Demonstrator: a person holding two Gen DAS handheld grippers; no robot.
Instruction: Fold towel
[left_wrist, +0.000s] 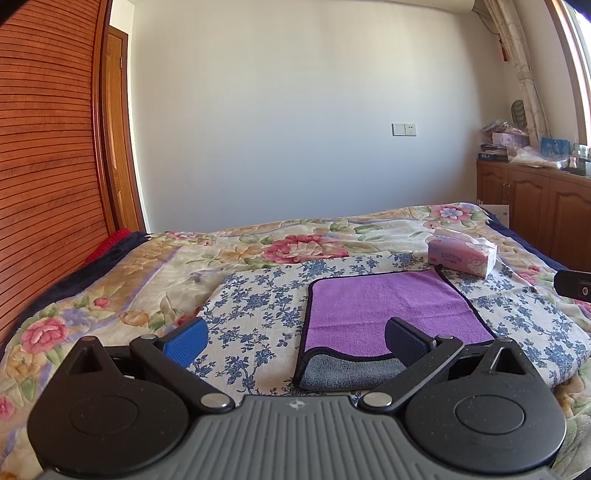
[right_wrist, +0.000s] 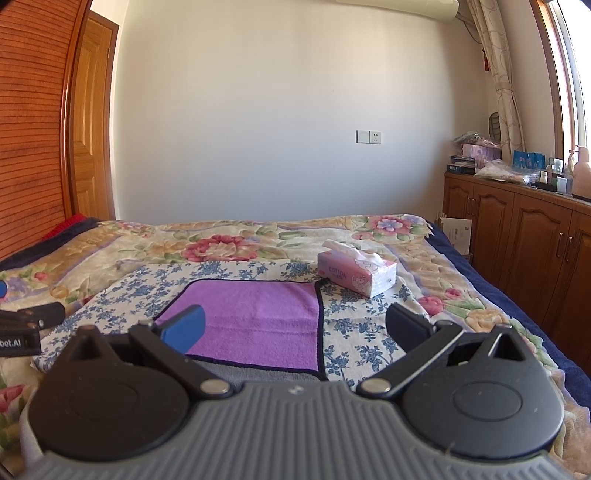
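A purple towel (left_wrist: 388, 306) with a dark border lies on a blue-flowered cloth (left_wrist: 266, 295) on the bed. Its near edge is folded over and shows a grey underside (left_wrist: 351, 373). My left gripper (left_wrist: 295, 338) is open and empty, held above the towel's near left corner. In the right wrist view the towel (right_wrist: 255, 321) lies ahead and to the left. My right gripper (right_wrist: 295, 328) is open and empty above the towel's near right corner. The left gripper's body (right_wrist: 22, 328) shows at the left edge of the right wrist view.
A pink tissue pack (left_wrist: 461, 253) sits on the bed just beyond the towel's far right corner; it also shows in the right wrist view (right_wrist: 356, 271). A flowered bedspread (left_wrist: 147, 266) covers the bed. Wooden cabinets (right_wrist: 524, 236) stand at the right, a wooden wardrobe (left_wrist: 44, 147) at the left.
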